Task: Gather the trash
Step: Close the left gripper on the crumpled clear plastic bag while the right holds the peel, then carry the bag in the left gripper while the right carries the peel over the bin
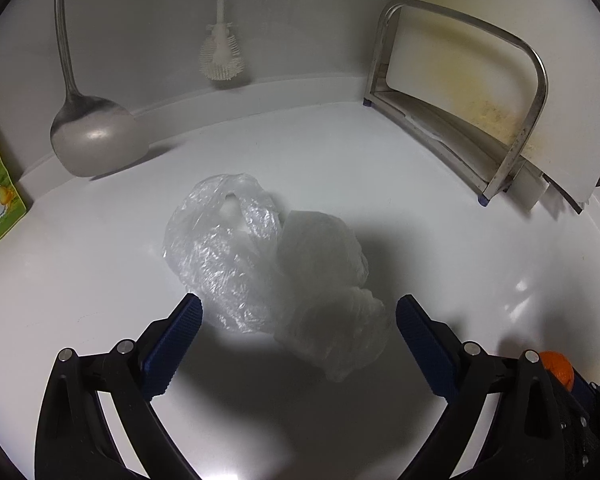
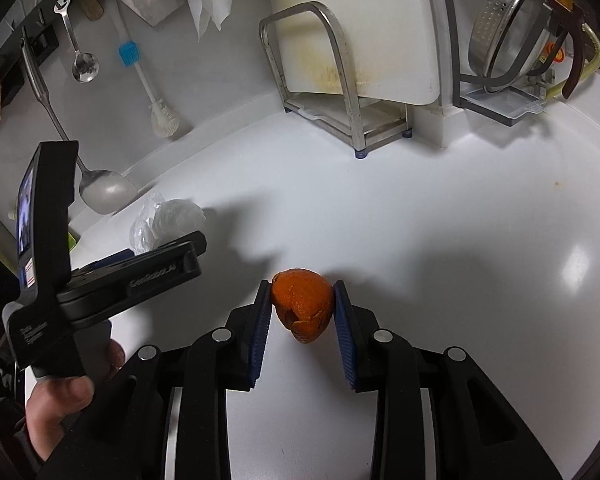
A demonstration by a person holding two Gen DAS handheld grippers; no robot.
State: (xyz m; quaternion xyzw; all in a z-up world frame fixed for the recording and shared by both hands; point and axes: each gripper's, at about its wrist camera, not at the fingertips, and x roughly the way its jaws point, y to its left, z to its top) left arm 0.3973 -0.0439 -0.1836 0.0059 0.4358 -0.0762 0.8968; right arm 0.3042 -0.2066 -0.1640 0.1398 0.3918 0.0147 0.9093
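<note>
My right gripper [image 2: 302,312] clenched the crumpled orange peel [image 2: 303,305] just above the white counter [image 2: 440,240] | my left gripper [image 1: 299,330] spread wide, straddling the near end of the crinkled clear plastic bag [image 1: 260,256] mid-counter | bag ungrasped, peel not yet bagged; I judged collection barely begun | steel ladle [image 1: 96,132] at back edge.

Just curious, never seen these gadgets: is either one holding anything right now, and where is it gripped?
The right gripper pinches an orange peel by its two sides. The left gripper holds nothing; it is open around a plastic bag.
</note>
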